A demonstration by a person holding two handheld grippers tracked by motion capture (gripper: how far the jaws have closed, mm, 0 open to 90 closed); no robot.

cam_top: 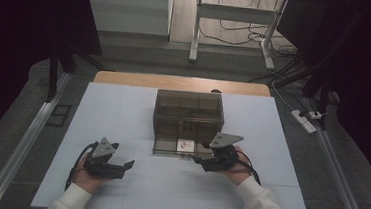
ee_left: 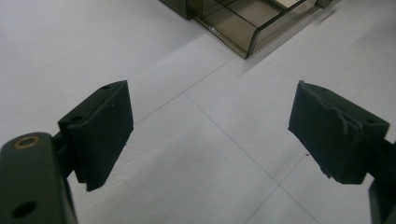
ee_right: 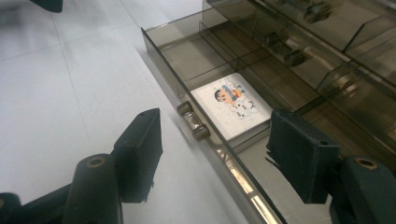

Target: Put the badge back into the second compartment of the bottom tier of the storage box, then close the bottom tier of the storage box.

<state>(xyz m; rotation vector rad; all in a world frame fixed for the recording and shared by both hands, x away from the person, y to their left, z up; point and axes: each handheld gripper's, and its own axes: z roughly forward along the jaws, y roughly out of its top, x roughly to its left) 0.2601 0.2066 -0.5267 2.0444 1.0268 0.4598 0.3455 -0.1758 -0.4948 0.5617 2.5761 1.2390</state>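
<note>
A smoky see-through drawer box [cam_top: 189, 114] stands mid-table, its bottom drawer [ee_right: 187, 56] pulled out toward me. In one compartment lies a white square card with a cartoon picture [ee_right: 232, 107], also seen from above as a pale square card [cam_top: 186, 145]. My right gripper [ee_right: 217, 144] is open, its jaws standing either side of the drawer's front wall, close to the small round handle [ee_right: 193, 122]; nothing is pressed between the pads. My right gripper [cam_top: 201, 152] sits at the drawer's right front corner. My left gripper [cam_top: 123, 156] rests open and empty over the bare table, jaws wide apart [ee_left: 210, 126].
The white table top [cam_top: 122, 114] stretches on both sides of the box [ee_left: 243, 23]. Upper drawers hold small dark parts [ee_right: 285, 49]. Metal rails [cam_top: 30, 137] run along both table sides. A power strip [cam_top: 305, 119] and cables lie on the floor at the right.
</note>
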